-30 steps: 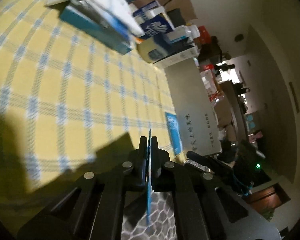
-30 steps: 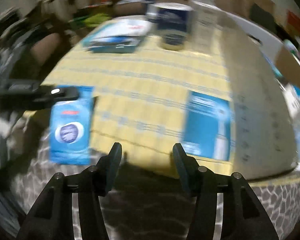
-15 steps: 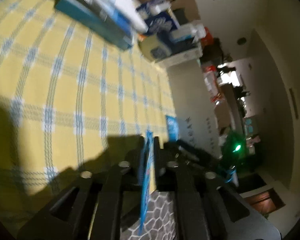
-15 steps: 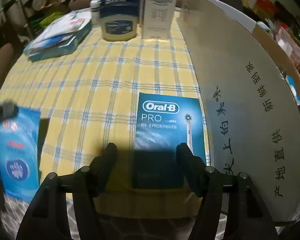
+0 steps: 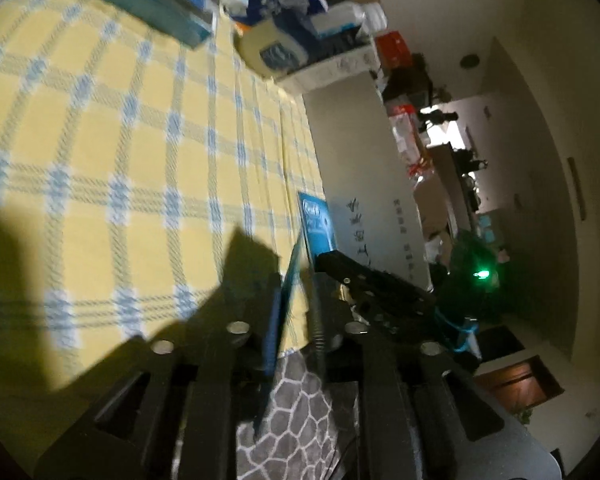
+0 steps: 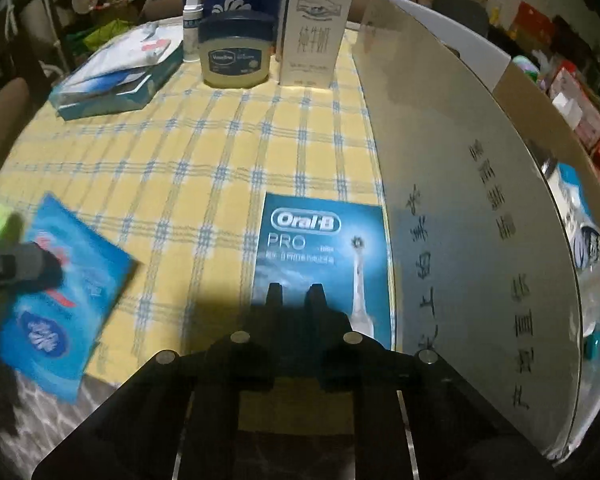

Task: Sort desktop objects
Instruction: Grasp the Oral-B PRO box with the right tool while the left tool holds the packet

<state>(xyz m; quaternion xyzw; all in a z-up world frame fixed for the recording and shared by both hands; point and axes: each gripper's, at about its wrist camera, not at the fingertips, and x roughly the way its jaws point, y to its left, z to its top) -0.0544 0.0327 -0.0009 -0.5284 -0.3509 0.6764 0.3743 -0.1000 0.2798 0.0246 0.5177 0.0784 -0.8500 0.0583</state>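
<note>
- The left gripper (image 5: 296, 300), gripped tight on the blue packet (image 6: 60, 304) a second ago, is now opening; the packet stands loose between its jaws at the near edge of the checked cloth (image 5: 140, 160).
- The right gripper (image 6: 296, 296), open a moment ago, has shut on the near edge of the toothbrush booklet (image 6: 320, 248); I judge a lift is next.
- Only the right view shows the packet's face, the jar (image 6: 234, 56) and the carton (image 6: 314, 24).

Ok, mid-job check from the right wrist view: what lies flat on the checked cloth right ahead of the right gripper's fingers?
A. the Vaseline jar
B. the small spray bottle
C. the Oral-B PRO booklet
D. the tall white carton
C: the Oral-B PRO booklet lies flat directly ahead of the right gripper, whose jaws are shut; the jar, carton and bottle stand at the far edge.
</note>
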